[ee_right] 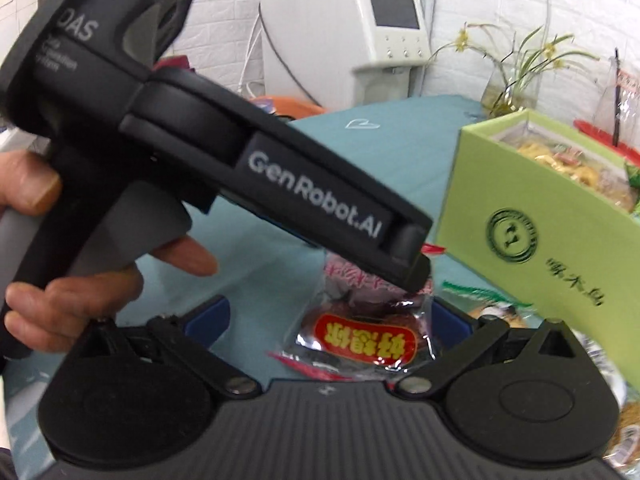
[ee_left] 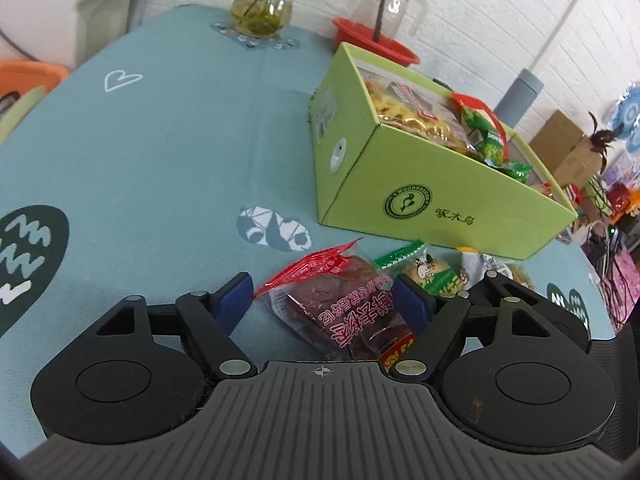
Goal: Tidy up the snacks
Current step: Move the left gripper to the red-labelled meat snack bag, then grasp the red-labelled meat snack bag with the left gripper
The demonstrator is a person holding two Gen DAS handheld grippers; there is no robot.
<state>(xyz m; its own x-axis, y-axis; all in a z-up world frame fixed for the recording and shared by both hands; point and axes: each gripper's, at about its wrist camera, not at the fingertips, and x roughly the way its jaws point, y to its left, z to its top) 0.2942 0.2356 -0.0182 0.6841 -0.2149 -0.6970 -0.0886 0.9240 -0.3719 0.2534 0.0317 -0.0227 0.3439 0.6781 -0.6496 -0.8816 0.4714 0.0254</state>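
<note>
Two grippers near the green box (ee_left: 436, 204) | left gripper (ee_left: 326, 294): jaws apart, straddling a red snack packet (ee_left: 344, 300) lying just before the box, pads not pressing | right gripper (ee_right: 328, 316): jaws wide, nothing held.

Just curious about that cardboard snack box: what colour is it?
The box is light green with a dark green round logo; the left wrist view shows it best.

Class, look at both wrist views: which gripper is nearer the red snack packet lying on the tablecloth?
Left. The left gripper straddles the red snack packet, its tip right on the wrapper. The right gripper sits farther back, jaws open, not touching it.
</note>
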